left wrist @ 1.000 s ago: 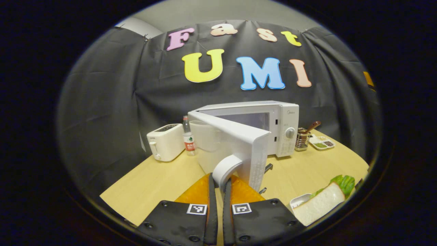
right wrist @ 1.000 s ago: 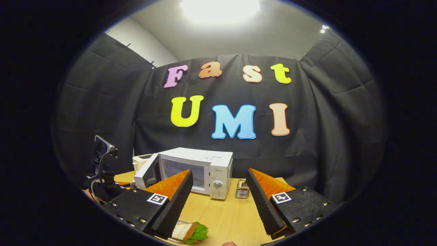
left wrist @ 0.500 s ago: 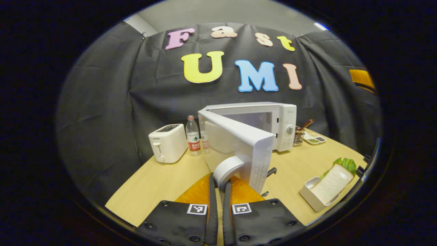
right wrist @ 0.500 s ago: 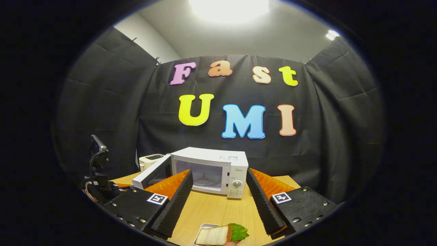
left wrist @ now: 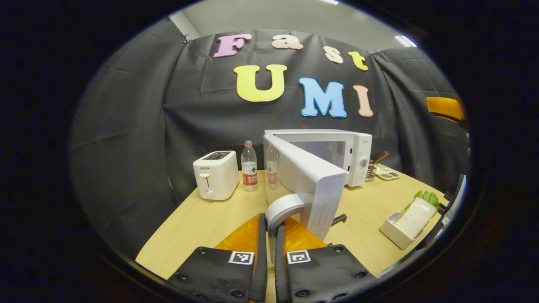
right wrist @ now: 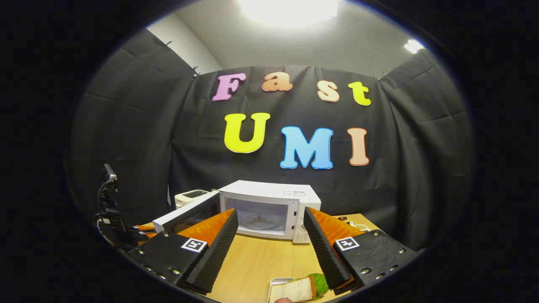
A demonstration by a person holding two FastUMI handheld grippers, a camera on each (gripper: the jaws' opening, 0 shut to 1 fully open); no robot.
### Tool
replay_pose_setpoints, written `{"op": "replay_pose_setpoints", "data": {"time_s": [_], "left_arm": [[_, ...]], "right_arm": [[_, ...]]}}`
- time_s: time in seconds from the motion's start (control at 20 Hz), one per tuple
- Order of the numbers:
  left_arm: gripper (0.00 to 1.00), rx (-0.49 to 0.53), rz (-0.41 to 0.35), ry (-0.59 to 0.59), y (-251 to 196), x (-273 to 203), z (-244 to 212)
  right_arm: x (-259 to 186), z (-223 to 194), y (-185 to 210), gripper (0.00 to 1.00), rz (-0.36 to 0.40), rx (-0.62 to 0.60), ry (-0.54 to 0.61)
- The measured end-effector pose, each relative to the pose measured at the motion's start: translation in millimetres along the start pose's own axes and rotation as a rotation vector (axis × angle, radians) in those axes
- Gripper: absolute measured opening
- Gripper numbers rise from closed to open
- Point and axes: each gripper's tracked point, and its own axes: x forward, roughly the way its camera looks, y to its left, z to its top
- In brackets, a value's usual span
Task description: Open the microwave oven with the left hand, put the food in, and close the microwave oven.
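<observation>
**Door swung wider**

The handle (left wrist: 283, 209) is clamped by the left gripper (left wrist: 269, 235); the door (left wrist: 309, 179) has been pulled further open since a second ago. The right gripper (right wrist: 269, 240), fingers spread and empty, hangs above the sandwich (right wrist: 297, 289), bottom centre. Loading is judged next.

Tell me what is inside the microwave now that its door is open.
In the right gripper view the microwave cavity holds just a turntable ring on its floor, no food. Its left part is hidden by the open door and a right gripper finger.

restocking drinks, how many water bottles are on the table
2: one bottle stands just right of the toaster, the second bottle beside it, partly behind the open microwave door.
</observation>
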Motion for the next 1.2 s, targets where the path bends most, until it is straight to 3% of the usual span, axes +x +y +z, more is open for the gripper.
{"op": "replay_pose_setpoints", "data": {"time_s": [0.1,0.3,0.35,0.65,0.9,1.2], "left_arm": [[0.22,-0.016,0.021,0.006,8,-5,0],[0.90,-0.013,0.097,-0.023,20,-33,6],[0.97,-0.012,0.113,-0.039,19,-42,12],[1.00,-0.040,0.232,-0.148,5,-94,61],[0.98,-0.052,0.324,-0.224,-9,-117,100],[0.98,0.010,0.399,-0.213,-32,-124,104]], "right_arm": [[4,2,1,0.95,0.012,-0.004,0.005],[12,-5,-13,0.95,0.047,0.014,0.048],[15,-8,-21,0.95,0.055,0.028,0.064],[29,-37,-66,0.95,0.112,0.067,0.222],[32,-91,-91,0.95,0.179,0.115,0.392],[21,-157,-105,0.95,0.247,0.195,0.586]]}}
